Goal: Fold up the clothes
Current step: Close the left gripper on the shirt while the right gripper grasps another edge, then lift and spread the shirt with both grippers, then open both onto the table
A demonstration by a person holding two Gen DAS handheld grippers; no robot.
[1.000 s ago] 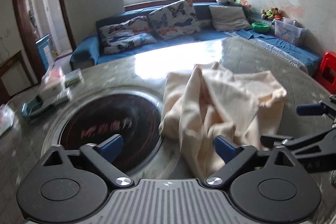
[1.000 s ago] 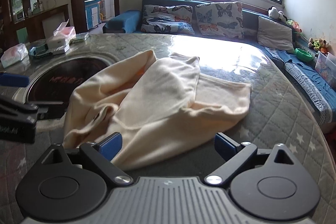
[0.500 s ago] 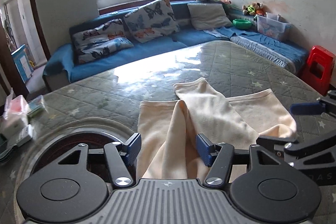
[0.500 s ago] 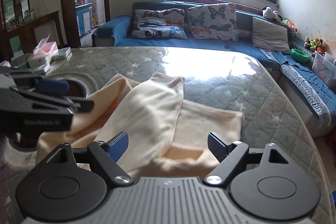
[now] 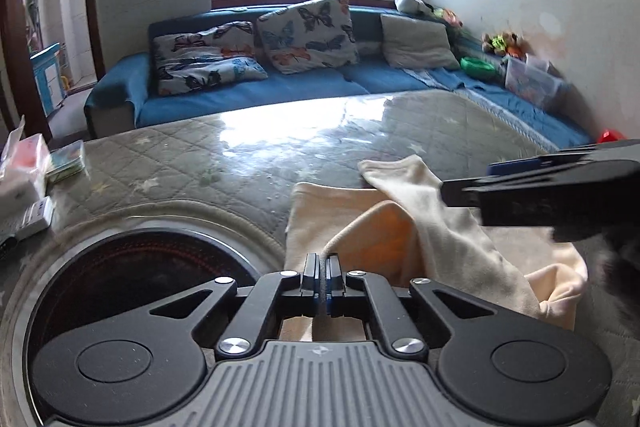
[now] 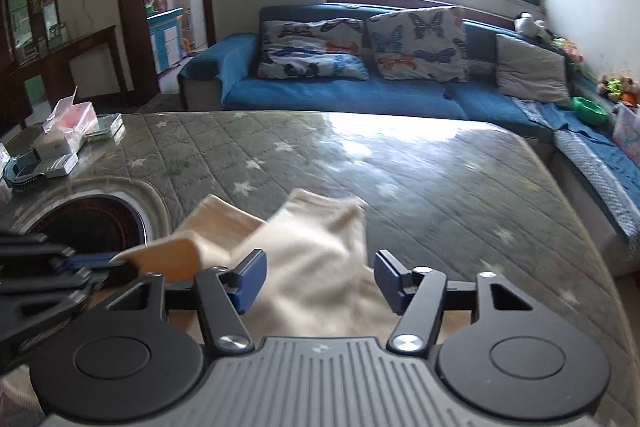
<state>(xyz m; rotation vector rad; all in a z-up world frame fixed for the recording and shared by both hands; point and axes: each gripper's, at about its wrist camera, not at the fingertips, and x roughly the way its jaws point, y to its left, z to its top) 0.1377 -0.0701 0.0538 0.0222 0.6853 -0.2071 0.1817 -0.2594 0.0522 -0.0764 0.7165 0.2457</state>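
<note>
A cream garment [image 5: 404, 227] lies crumpled on the quilted grey-green table [image 5: 224, 155]. My left gripper [image 5: 321, 277] is shut on a raised fold at the garment's near left edge. My right gripper [image 6: 318, 281] is open over the garment [image 6: 316, 255], its blue pads either side of the cloth, holding nothing. In the left wrist view the right gripper [image 5: 552, 187] is at the right, above the garment. In the right wrist view the left gripper [image 6: 60, 267] is at the left with the cream fold in it.
A round dark glass inset [image 5: 132, 279] is in the table left of the garment. A tissue box and small boxes [image 6: 64, 139] sit at the table's far left. A blue sofa with butterfly cushions [image 6: 360, 67] stands beyond the table.
My left gripper has closed on a fold of the garment. My right gripper has moved in over the garment and narrowed somewhat, still open. The garment looks more bunched.
</note>
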